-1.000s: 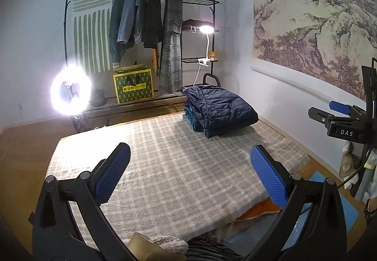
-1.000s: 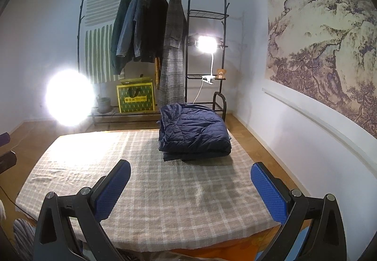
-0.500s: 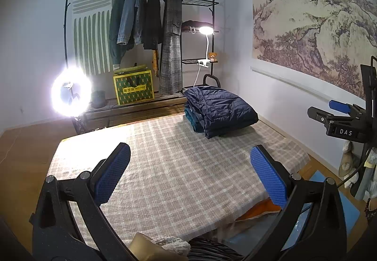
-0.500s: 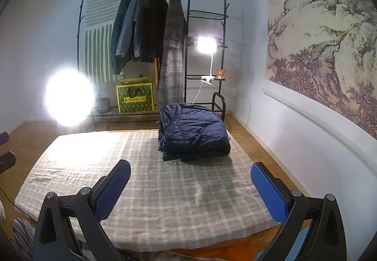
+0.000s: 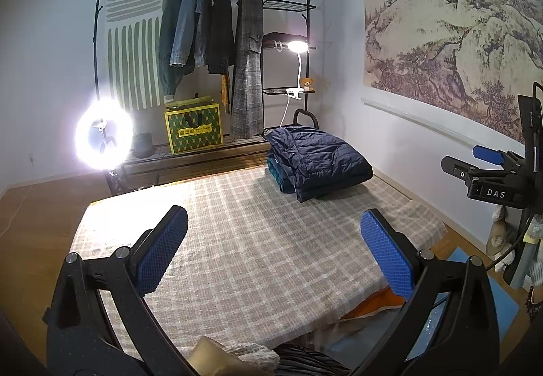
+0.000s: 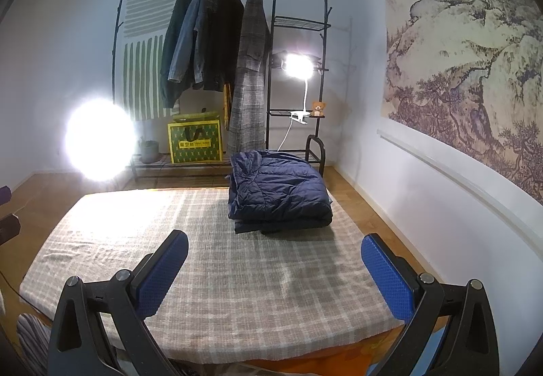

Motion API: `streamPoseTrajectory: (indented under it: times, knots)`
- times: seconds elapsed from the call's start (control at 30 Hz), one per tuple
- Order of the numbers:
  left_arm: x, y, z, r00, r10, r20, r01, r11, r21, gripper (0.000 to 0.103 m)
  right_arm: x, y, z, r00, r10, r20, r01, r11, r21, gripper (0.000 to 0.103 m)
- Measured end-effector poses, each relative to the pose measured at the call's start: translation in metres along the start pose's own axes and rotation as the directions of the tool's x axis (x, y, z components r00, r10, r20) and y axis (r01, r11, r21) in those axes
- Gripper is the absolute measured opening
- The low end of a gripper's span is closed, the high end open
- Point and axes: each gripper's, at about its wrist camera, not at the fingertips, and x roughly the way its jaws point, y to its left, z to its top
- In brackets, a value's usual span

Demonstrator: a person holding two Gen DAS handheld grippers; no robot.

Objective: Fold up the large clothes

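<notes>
A folded navy puffer jacket (image 5: pixel 322 160) lies on top of a small stack of folded clothes at the far right corner of the table with the plaid cloth (image 5: pixel 244 240); it also shows in the right wrist view (image 6: pixel 278 187). My left gripper (image 5: pixel 273 240) is open and empty, held above the near part of the table. My right gripper (image 6: pixel 274 265) is open and empty, held above the near edge of the cloth (image 6: pixel 210 274), well short of the jacket. The right gripper also shows at the right edge of the left wrist view (image 5: pixel 488 172).
A clothes rack (image 5: pixel 210 26) with several hanging coats stands behind the table, with a green bag (image 5: pixel 193 131) beneath. A bright ring light (image 5: pixel 103 135) stands at the left. A clip lamp (image 5: pixel 297 47) shines on the rack. The wall with a mural (image 5: pixel 458 36) is on the right.
Both views have shifted only slightly; the grippers stay open and empty. The jacket stack has not moved.
</notes>
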Motion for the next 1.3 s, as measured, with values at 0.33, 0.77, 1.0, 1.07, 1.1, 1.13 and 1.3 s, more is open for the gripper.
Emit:
streamPoseTrajectory:
  times: [0.33,0.77,1.0,1.07,1.1,1.13,1.3]
  knots:
    - [0.0001,-0.0005,-0.0003,1.000,0.002,0.002,-0.002,1.000,0.001,0.103,0.0002,0.0003,0.0000,1.000,0.002,-0.001,-0.002,1.000,-0.001,0.103]
    - [0.0002,0.0026,0.0017,1.000,0.001,0.007,-0.001,1.000,0.002,0.103,0.0008,0.0021,0.0022,1.000,0.002,-0.001,-0.002,1.000,-0.015,0.103]
    - [0.0006,0.0033,0.0018,1.000,0.003,0.005,-0.003,1.000,0.001,0.103,0.0010,0.0041,0.0017,1.000,0.005,-0.003,-0.005,1.000,-0.018,0.103]
    - [0.0010,0.0065,0.0062,1.000,0.005,0.003,-0.005,1.000,0.000,0.103,0.0018,0.0060,0.0009,1.000,0.007,-0.003,-0.007,1.000,-0.022,0.103]
    - [0.0015,0.0075,0.0071,1.000,0.005,0.003,-0.005,1.000,-0.001,0.103,0.0022,0.0063,0.0010,1.000,0.008,-0.004,-0.008,1.000,-0.024,0.103]
    - [0.0014,0.0075,0.0073,1.000,0.005,0.004,-0.005,1.000,0.000,0.103,0.0029,0.0069,0.0008,1.000,0.009,-0.004,-0.009,1.000,-0.026,0.103]
    - [0.0017,0.0080,0.0074,1.000,0.004,0.006,-0.004,1.000,0.003,0.103,0.0052,0.0090,-0.0005,1.000,0.012,-0.009,-0.012,0.999,-0.035,0.103]
